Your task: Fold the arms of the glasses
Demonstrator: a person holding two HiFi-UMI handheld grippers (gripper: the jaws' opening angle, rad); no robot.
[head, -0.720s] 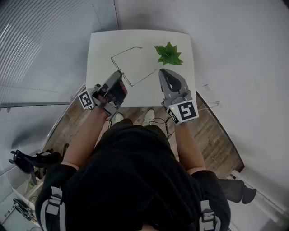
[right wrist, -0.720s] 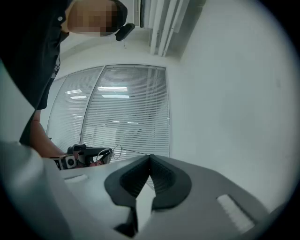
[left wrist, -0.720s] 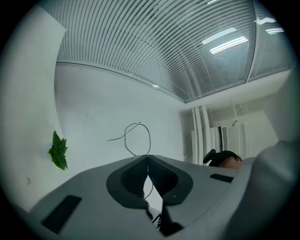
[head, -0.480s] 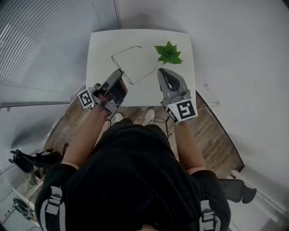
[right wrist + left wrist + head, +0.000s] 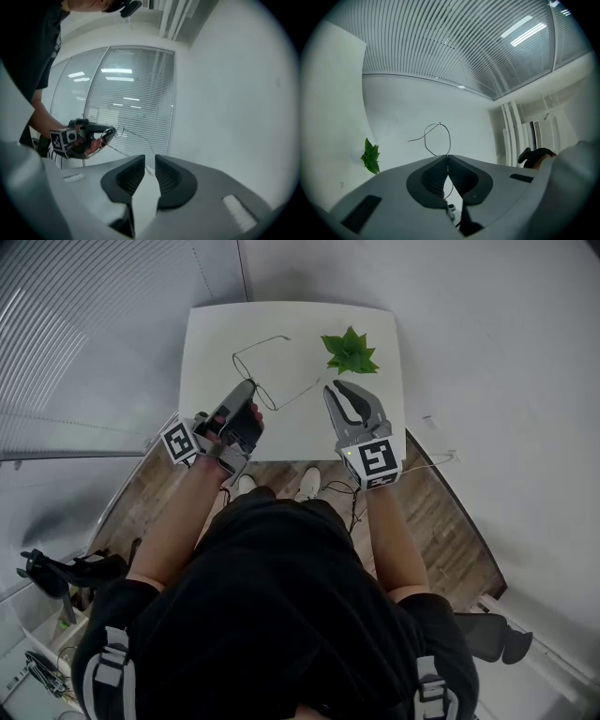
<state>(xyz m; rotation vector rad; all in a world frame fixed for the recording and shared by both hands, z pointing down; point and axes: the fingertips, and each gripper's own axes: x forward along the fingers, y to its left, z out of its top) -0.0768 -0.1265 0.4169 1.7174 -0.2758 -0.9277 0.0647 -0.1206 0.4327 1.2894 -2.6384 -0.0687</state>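
Your left gripper [image 5: 448,158] has its jaws pressed together on the thin wire of the glasses [image 5: 440,123]. In the left gripper view the wire runs down between the pads, and the loop of one lens rim stands up just past the tips. The plant [image 5: 370,157] sits off to the left, well apart from the frame.

Your right gripper [image 5: 149,157] has its jaws a little apart in the right gripper view, with nothing between them. Beyond the tips you see your other gripper pinching the frame. One long arm of the glasses reaches from there toward these jaws but stops short of them.

In the head view the glasses are over the white table [image 5: 206,334], near its front edge, held at your left. I cannot tell whether they rest on it or are lifted. One arm slants across toward your right gripper, whose tips are near its free end. The other arm reaches toward the back of the table.

Both arms look spread out from the frame, so I judge that neither is folded yet. The frame is secured, but both folds remain.
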